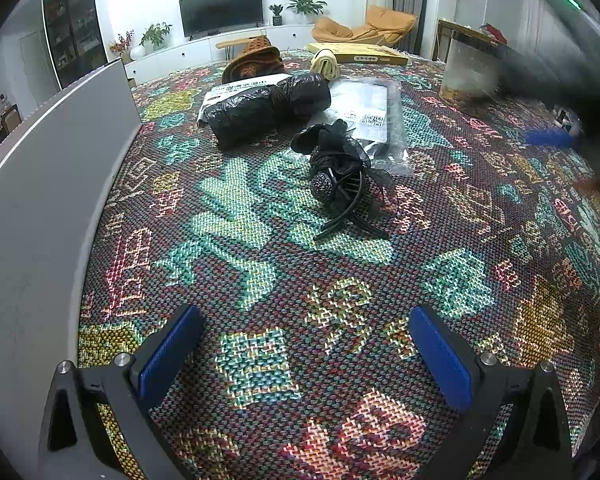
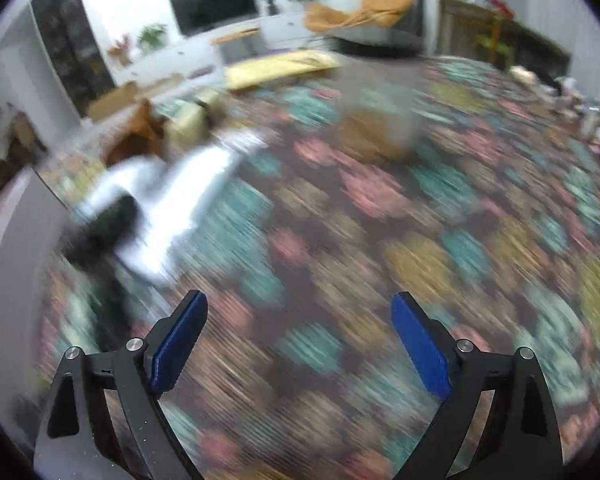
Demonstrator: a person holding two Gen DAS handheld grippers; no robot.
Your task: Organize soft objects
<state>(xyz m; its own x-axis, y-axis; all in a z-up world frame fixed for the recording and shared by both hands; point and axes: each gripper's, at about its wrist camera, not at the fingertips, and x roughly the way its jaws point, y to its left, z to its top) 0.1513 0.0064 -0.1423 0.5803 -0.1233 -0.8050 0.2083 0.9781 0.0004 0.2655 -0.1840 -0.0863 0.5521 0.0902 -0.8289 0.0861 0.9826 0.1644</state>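
I judged this to be the approach step, before any pickup: both grippers were released and carried nothing. My left gripper [image 1: 306, 344] hung low over the patterned tabletop [image 1: 260, 288] with its jaws spread wide, and at twelve o'clock from it lay the black hair clip [image 1: 342, 176], a bunch of dark gauze on a toothed claw. Its long axis ran from about one o'clock down to seven o'clock, the thin prongs pointing towards me and slightly left, the gauze bundle at the far end. Beyond it, at eleven o'clock, sat a black plastic bundle [image 1: 266, 110], just beside a clear packet [image 1: 374, 116], with a brown knitted piece [image 1: 256, 60] farther back. A grey panel [image 1: 48, 184] stood at nine o'clock. My right gripper [image 2: 300, 340] was also spread open, but its view was smeared, so I could only make out pale and dark shapes at ten o'clock. The next move, I reckoned, called for coming in across the clip's narrow width and closing on the gauze.
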